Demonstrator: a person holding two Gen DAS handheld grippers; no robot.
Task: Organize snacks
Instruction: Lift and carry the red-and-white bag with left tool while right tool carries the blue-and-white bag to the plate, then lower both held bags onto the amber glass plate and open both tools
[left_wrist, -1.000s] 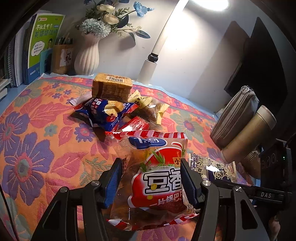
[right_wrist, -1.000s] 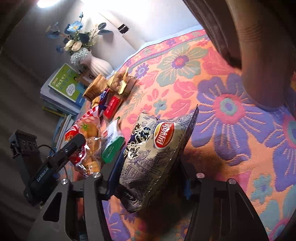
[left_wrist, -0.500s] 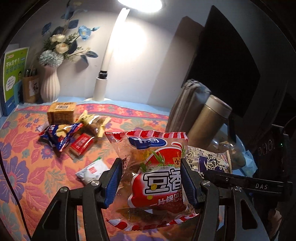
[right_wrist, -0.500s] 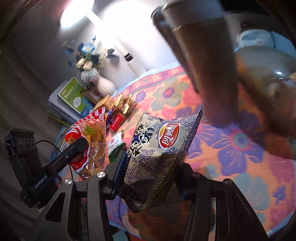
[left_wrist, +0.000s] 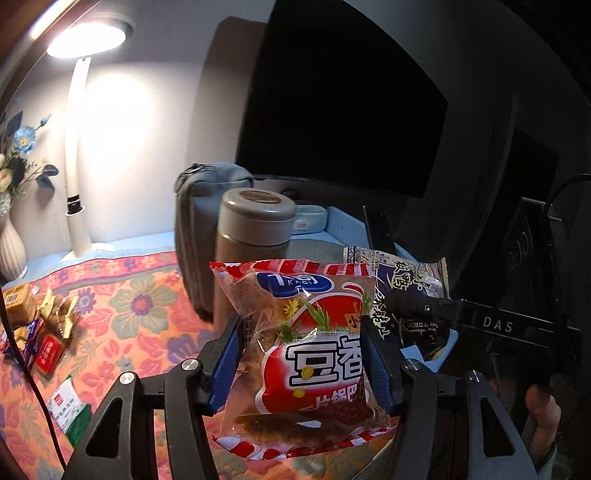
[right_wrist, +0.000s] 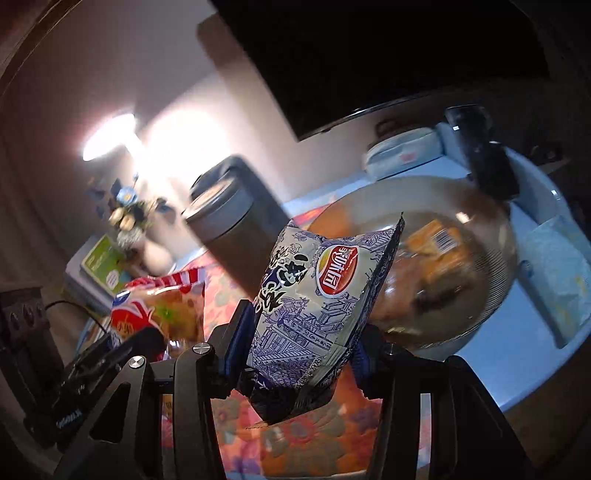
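Both bags have been carried from the snack pile toward the glass bowl (right_wrist: 491, 236): the red rice-crust bag (left_wrist: 314, 354) is clamped in the left gripper (left_wrist: 301, 363), the blue-white chip bag (right_wrist: 314, 295) in the right gripper (right_wrist: 295, 343), so placing probably follows.

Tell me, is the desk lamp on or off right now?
On. The desk lamp has a head that glows bright white and throws a wash of light down the wall behind its stem.

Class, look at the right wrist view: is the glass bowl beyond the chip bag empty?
No. The glass bowl already holds packaged snacks, including an orange pack with a barcode, behind the chip bag.
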